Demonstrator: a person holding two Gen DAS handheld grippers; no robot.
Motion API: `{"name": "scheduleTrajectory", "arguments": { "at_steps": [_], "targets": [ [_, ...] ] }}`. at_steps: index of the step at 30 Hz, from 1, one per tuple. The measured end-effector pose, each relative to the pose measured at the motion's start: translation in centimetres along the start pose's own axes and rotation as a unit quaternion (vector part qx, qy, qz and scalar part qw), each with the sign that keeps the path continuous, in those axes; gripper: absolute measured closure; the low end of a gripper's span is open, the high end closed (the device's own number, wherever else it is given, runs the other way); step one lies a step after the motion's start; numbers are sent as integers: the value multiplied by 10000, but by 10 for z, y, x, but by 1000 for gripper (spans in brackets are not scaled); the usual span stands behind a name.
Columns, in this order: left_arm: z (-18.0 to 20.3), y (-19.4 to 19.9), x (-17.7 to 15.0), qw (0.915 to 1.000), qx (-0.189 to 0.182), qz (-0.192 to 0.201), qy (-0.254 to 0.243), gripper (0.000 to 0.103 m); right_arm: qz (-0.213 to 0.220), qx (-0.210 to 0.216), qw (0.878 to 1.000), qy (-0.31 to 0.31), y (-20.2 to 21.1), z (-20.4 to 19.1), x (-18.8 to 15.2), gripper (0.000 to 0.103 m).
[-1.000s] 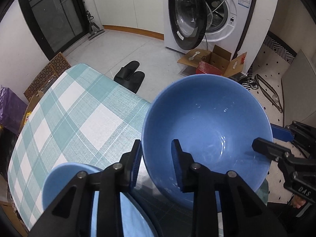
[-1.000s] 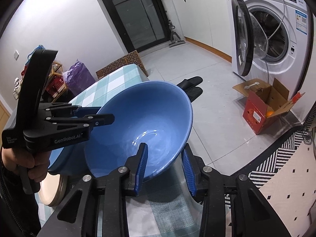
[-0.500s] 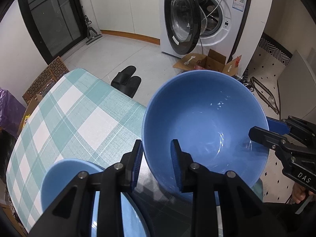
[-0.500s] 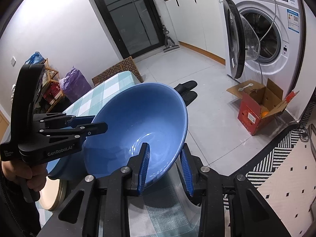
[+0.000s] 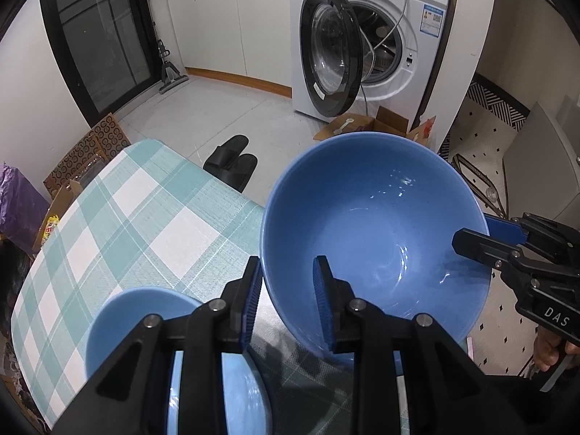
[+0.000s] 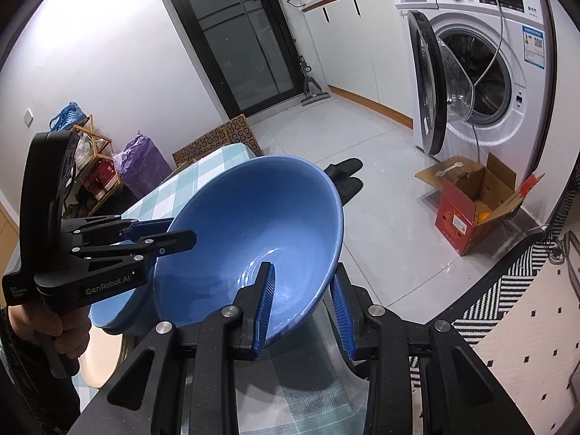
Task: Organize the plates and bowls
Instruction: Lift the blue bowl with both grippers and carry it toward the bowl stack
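You have the big blue bowl [image 5: 373, 217] held over the tabletop [image 5: 119, 217] corner, your left gripper [image 5: 286, 297] jaws clenched on its near rim and your right gripper [image 6: 302, 308] jaws on the opposite rim. A smaller blue bowl [image 5: 119, 319] sits just beside it, with open checked cloth beyond.

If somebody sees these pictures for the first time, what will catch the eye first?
The large blue bowl fills the centre, tilted and gripped at opposite rims by the left gripper and the right gripper. A smaller blue bowl sits lower left on the checked tablecloth. Behind, a washing machine stands with its door open.
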State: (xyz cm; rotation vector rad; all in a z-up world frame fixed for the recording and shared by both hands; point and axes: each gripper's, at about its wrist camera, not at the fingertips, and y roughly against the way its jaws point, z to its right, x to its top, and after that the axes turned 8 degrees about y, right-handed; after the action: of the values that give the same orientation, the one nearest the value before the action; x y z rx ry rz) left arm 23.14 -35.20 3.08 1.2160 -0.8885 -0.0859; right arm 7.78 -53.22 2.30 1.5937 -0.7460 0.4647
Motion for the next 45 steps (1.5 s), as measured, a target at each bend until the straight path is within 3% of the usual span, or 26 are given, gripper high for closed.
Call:
{"name": "scheduleTrajectory", "arguments": {
  "at_steps": [29, 45],
  "targets": [
    [-13, 67, -3, 9971, -127, 713, 235, 76, 539, -103, 9975, 442, 57, -33, 23, 70],
    [-52, 108, -16, 9918, 65, 1134, 594, 76, 758, 163, 9934, 847, 66, -76, 45, 70]
  ]
}}
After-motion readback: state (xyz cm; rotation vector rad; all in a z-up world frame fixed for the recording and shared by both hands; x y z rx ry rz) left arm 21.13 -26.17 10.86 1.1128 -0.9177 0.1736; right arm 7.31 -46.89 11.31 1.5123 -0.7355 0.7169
